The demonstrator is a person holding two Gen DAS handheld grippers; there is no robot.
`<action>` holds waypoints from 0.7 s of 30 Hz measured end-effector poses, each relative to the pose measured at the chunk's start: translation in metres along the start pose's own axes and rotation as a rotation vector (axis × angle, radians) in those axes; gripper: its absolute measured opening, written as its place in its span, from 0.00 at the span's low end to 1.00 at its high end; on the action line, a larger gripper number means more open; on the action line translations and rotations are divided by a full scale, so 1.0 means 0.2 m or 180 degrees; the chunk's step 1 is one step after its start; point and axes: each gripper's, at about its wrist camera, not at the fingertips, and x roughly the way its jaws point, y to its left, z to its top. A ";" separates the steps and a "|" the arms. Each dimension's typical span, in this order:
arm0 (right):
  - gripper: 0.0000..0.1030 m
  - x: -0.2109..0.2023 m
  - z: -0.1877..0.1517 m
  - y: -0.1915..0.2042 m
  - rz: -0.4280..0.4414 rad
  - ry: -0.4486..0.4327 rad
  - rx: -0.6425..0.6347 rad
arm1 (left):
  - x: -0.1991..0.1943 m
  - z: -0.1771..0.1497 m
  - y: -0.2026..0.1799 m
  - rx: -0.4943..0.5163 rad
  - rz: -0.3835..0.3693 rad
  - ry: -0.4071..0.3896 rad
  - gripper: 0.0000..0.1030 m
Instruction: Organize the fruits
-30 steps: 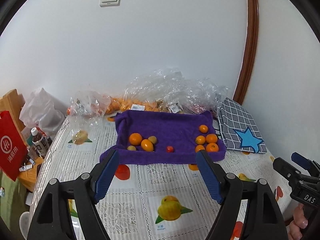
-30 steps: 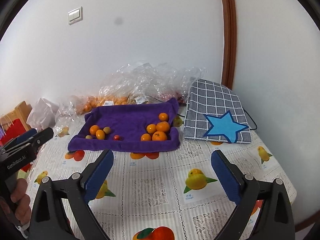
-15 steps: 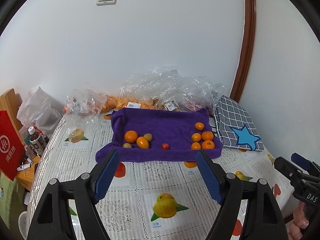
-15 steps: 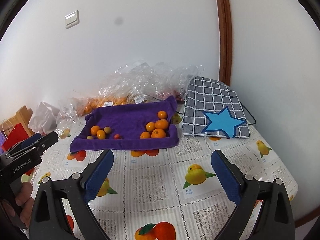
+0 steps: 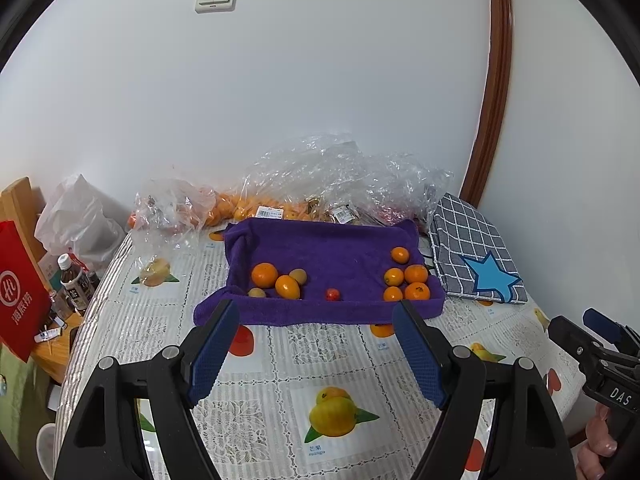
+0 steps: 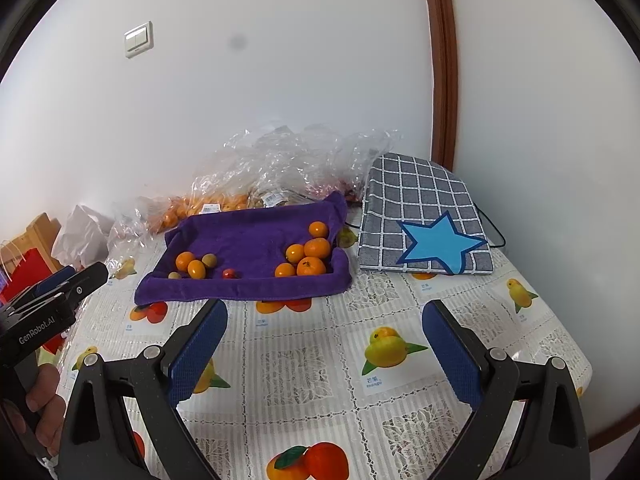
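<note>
A checked cushion (image 6: 420, 216) with a blue star lies beside crumpled plastic bags (image 5: 340, 176).

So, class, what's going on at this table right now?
A person holds a left gripper and a right gripper, both open and empty, above the tablecloth short of the purple towel. On it, oranges sit grouped at one end, mixed fruit at the other, and a small red fruit between. Nothing is gripped yet.
</note>
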 end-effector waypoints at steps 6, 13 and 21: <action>0.94 0.00 -0.01 0.01 -0.0010 0.0004 -0.0009 | -0.01 0.00 0.01 -0.0012 0.0008 -0.0003 0.75; 0.94 0.00 -0.01 0.02 -0.0007 -0.0003 -0.0036 | 0.00 0.00 0.01 -0.0028 0.0005 0.0001 0.75; 0.94 0.00 -0.01 0.02 -0.0016 -0.0014 -0.0037 | 0.00 0.00 0.01 -0.0039 0.0006 -0.0001 0.76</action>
